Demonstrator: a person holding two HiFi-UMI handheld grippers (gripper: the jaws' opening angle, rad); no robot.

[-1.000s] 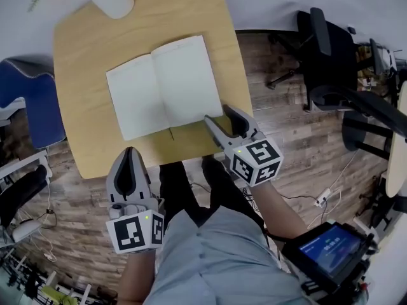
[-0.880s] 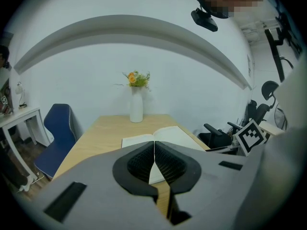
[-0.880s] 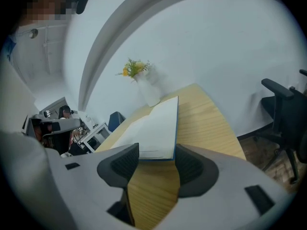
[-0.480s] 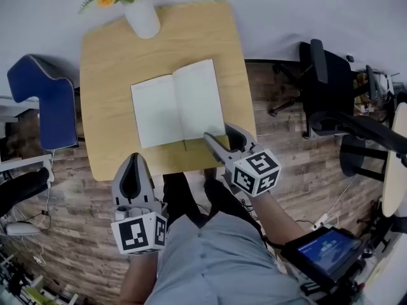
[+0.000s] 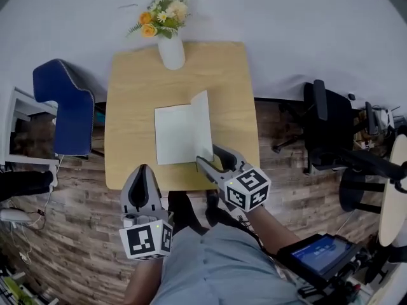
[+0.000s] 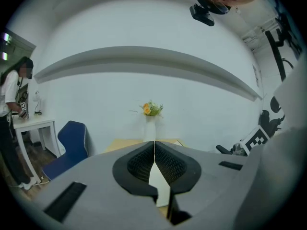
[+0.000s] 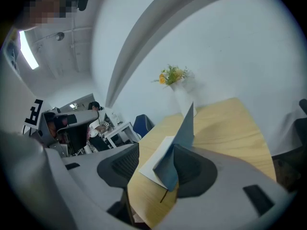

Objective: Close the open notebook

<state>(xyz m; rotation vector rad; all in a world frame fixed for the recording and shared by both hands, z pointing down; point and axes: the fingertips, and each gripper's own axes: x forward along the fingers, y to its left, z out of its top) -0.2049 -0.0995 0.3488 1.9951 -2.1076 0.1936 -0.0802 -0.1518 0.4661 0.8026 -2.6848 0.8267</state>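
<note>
Person, lower centre of the head view: light blue-grey shirt (image 5: pixel 216 269); dark trousers (image 5: pixel 191 210) just above it in frame; right forearm (image 5: pixel 275 227) uncovered. Left gripper (image 5: pixel 145 169), lower left: smooth light-grey shell, rounded and tapering, with a dark hollow along its middle. Left marker cube (image 5: pixel 147 240): white, black square patterns, small green light at its upper edge. Right gripper (image 5: pixel 208 155), centre: same grey shell, two tapering prongs with dark inner faces. Right marker cube (image 5: pixel 247 188): likewise black on white. Gripper views, lower frame: matt grey housings; black ribbed pads (image 6: pixel 141 163) set in rounded black recesses; black rectangular slots (image 6: pixel 67 200) sunk in the shell.
</note>
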